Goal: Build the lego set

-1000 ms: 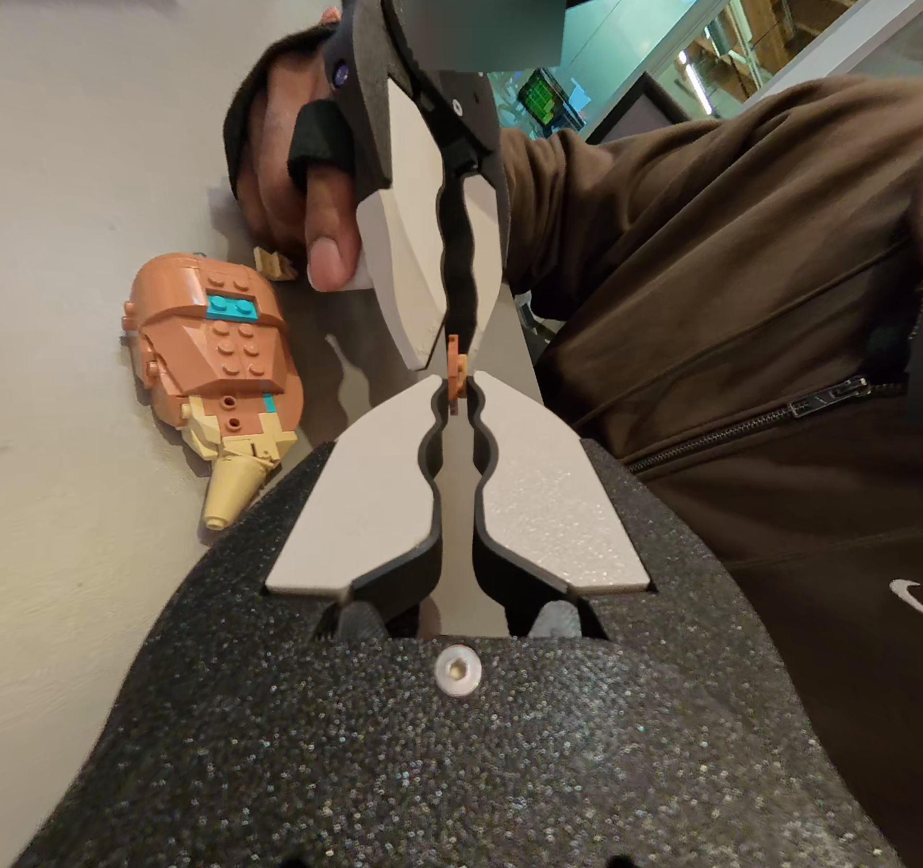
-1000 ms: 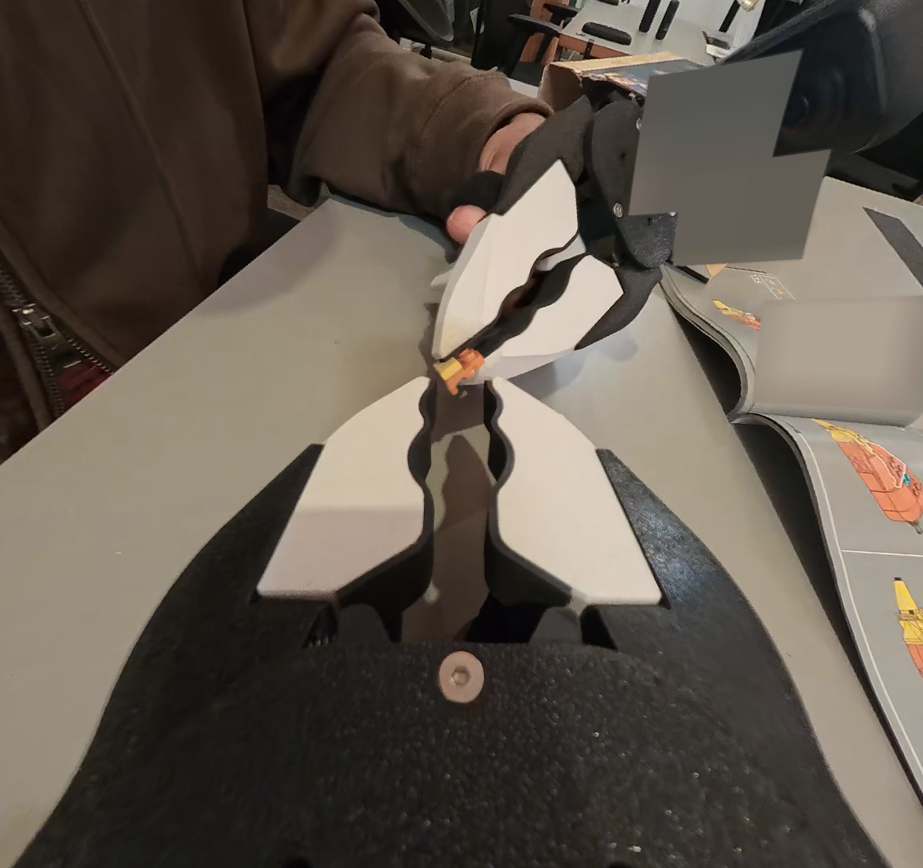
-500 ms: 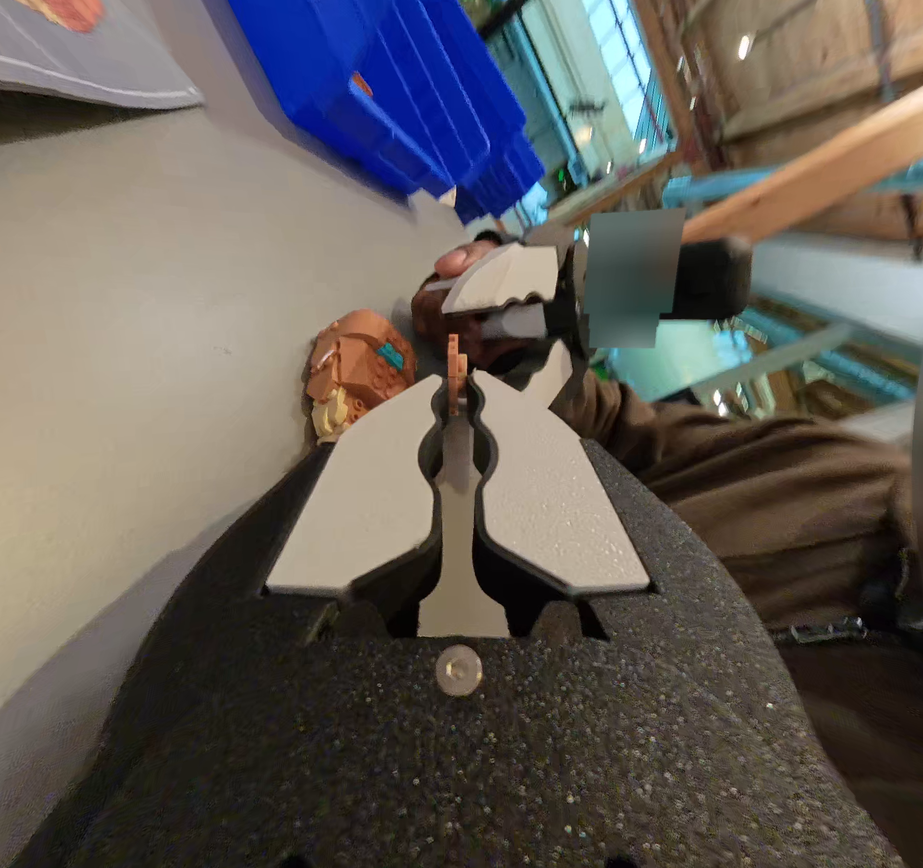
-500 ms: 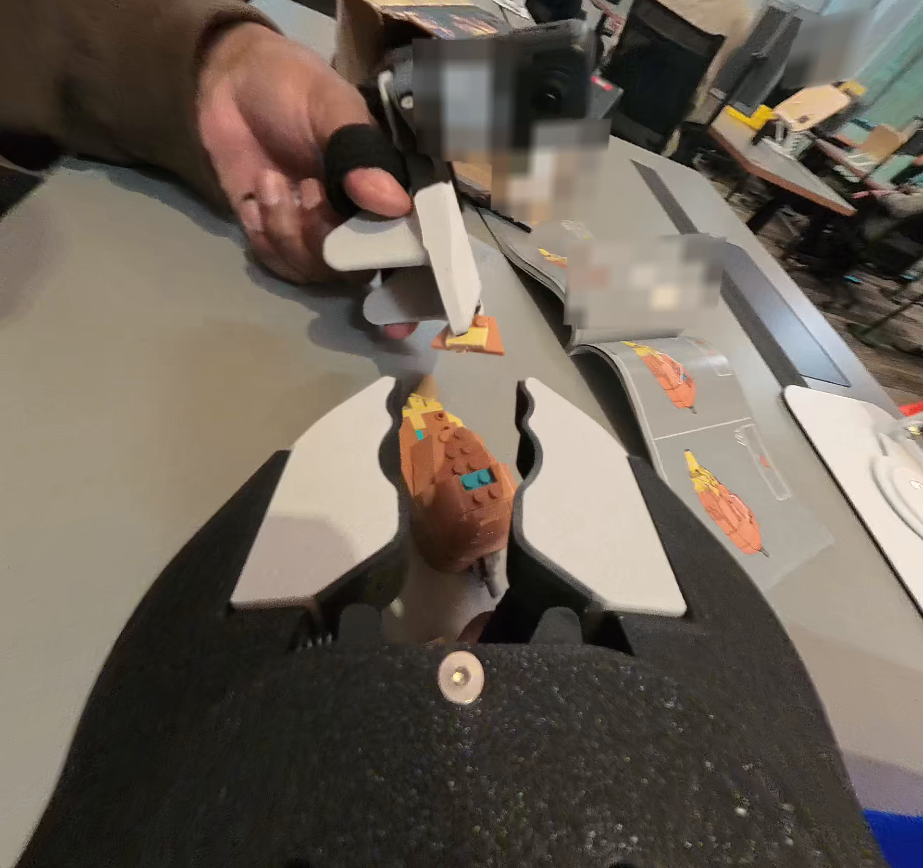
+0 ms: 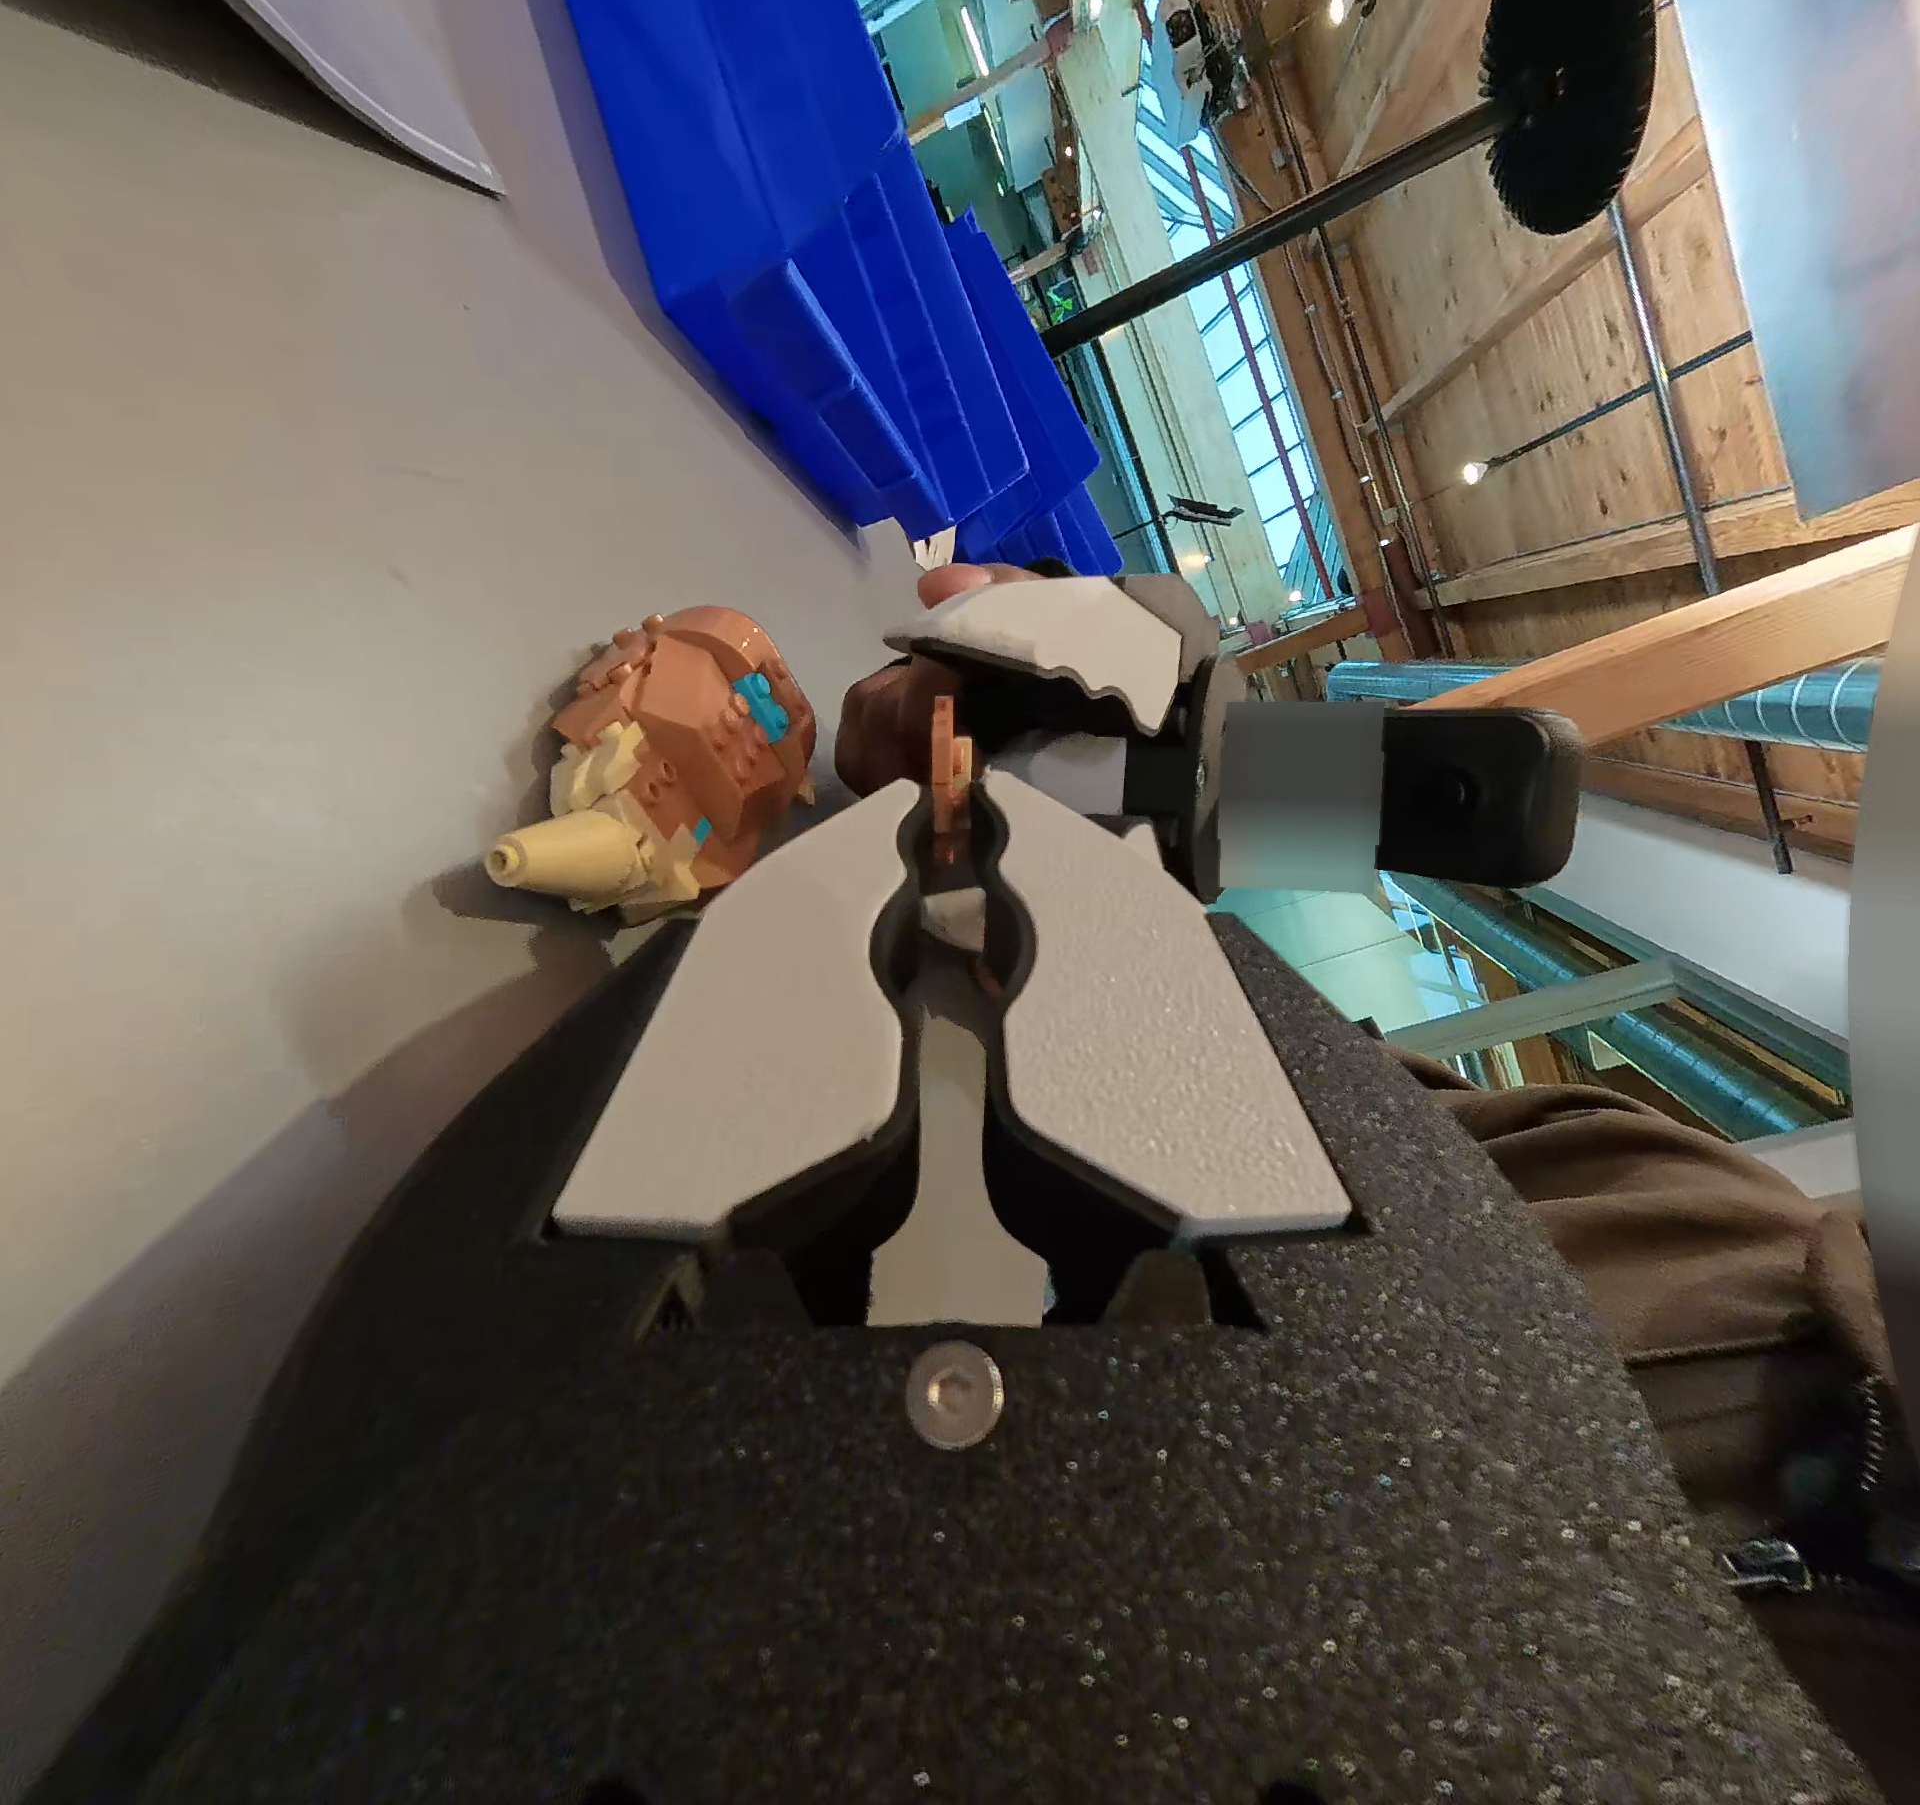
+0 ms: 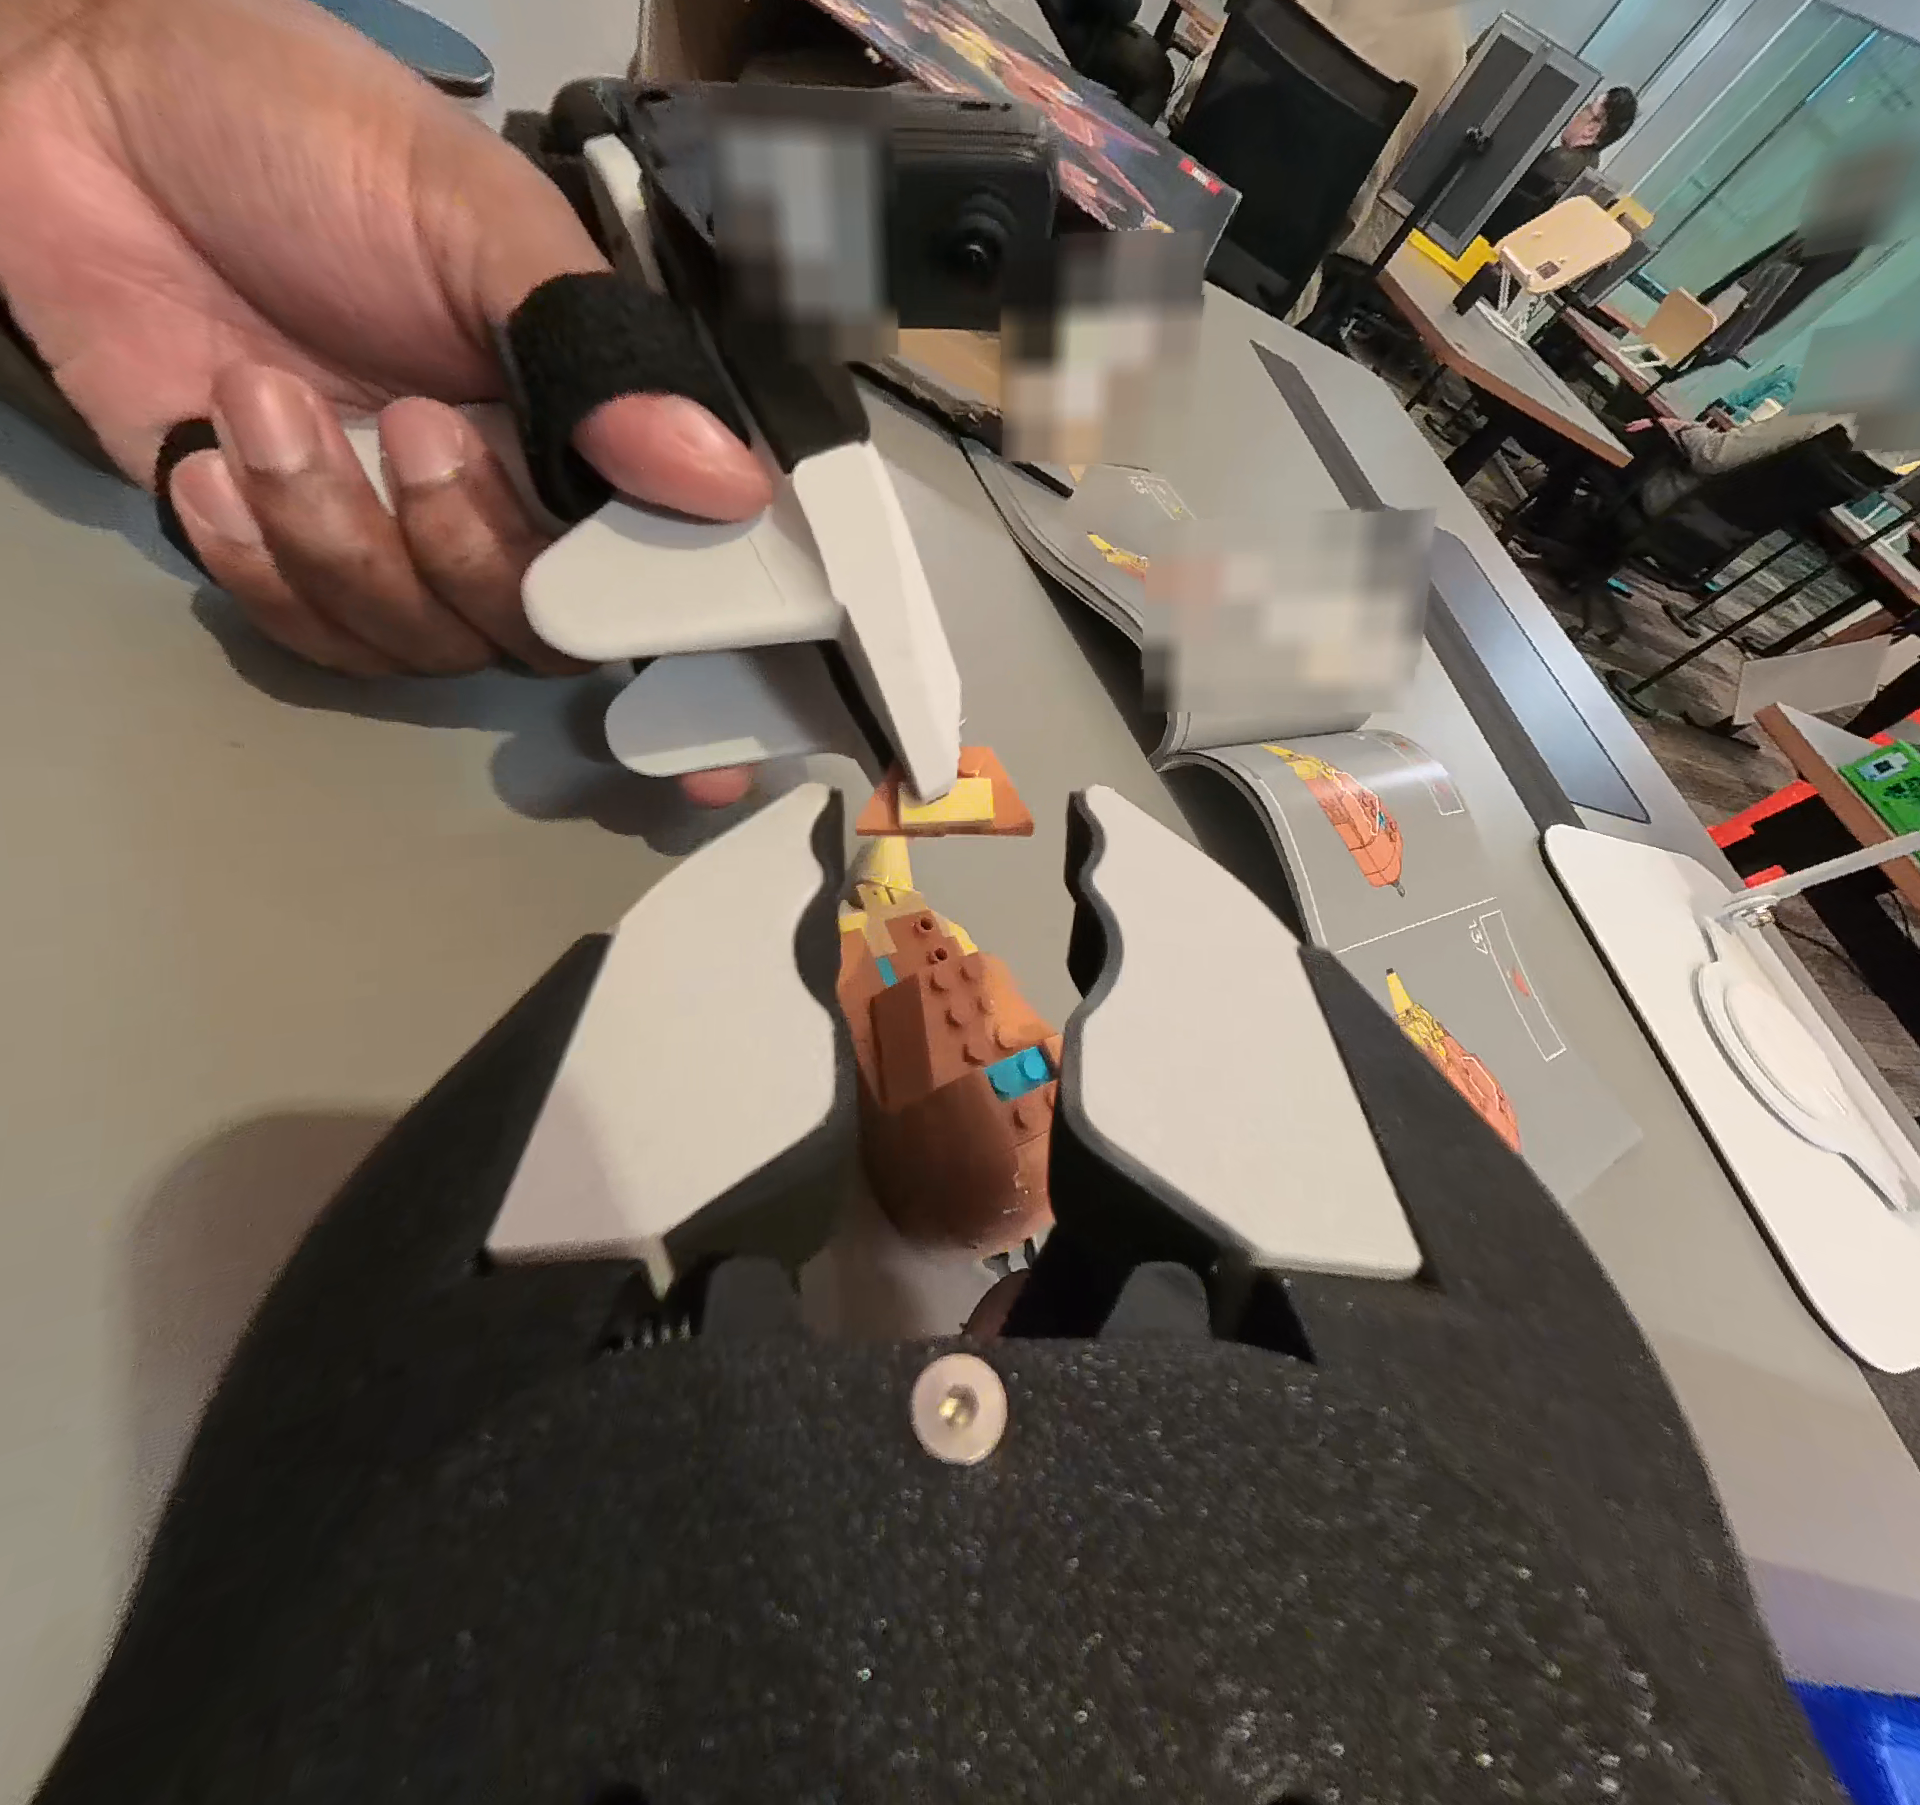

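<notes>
My left gripper [image 5: 948, 791] is shut on a small flat orange piece with a yellow tile [image 5: 948, 763], seen edge-on; in the right wrist view this piece [image 6: 951, 799] hangs from the left gripper's fingertips [image 6: 914, 716] just above the model's tan nose. The orange-brown lego model [image 6: 956, 1069] with a teal plate lies on the grey table [image 6: 312, 903], between my right gripper's [image 6: 951, 820] open fingers, which stand around it without touching. In the left wrist view the model [image 5: 686, 779] lies left of my fingers, with the right gripper [image 5: 1039, 664] beyond it.
An open instruction booklet [image 6: 1382, 882] lies right of the model, a cardboard box [image 6: 935, 10] behind. Blue bins [image 5: 831, 228] stand along the table's edge. A white board [image 6: 1745, 1007] lies at the far right. A hand [image 6: 312, 321] holds the left gripper. The grippers are tip to tip, or close to it.
The two grippers have drawn apart. My right gripper let go of the small piece, opened and moved over the model. My left gripper keeps the piece and now holds it by the model's nose.
</notes>
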Available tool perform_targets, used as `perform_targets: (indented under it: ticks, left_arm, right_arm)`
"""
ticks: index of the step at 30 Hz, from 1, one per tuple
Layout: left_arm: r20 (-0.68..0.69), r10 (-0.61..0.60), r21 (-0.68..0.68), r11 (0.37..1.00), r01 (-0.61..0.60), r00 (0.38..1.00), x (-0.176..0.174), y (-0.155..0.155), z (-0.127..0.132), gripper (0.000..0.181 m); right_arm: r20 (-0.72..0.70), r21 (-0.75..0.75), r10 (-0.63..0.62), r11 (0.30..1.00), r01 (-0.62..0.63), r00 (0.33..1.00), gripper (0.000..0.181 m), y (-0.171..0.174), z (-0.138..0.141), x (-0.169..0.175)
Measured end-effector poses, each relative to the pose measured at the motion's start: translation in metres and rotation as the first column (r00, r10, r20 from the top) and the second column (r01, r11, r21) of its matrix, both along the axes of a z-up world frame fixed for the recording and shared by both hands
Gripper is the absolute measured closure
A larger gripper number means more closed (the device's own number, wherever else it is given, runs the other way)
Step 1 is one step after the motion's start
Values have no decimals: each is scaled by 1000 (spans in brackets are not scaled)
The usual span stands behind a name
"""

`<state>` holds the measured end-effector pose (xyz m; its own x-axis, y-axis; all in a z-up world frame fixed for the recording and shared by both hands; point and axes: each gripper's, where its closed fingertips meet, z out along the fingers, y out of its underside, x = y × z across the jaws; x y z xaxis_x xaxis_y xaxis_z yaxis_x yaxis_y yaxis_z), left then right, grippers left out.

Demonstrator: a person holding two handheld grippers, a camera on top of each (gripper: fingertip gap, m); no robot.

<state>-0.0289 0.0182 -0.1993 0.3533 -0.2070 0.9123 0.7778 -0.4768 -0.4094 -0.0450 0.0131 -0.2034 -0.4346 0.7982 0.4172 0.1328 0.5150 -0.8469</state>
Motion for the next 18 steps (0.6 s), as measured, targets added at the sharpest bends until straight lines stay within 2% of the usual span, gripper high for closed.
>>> perform_targets:
  ticks: [4, 10, 14, 18]
  left_arm:
    - [2, 4, -2, 1000, -4, 1000, 1, -1, -1, 175]
    - [-10, -34, 2, 999, 34, 999, 2, -3, -1, 171]
    - [-115, -37, -14, 999, 35, 993, -10, -7, -5, 160]
    - [-240, -25, -3, 1000, 25, 970, -29, -11, -7, 159]
  right_arm:
    - [11, -7, 27, 1000, -27, 1000, 148, -3, -1, 1]
    - [35, -43, 75, 996, -73, 997, 149, -4, -2, 4]
    - [84, -54, 123, 991, -119, 989, 149, -1, -9, 5]
    - [179, -53, 178, 984, -171, 968, 149, -1, -19, 2]
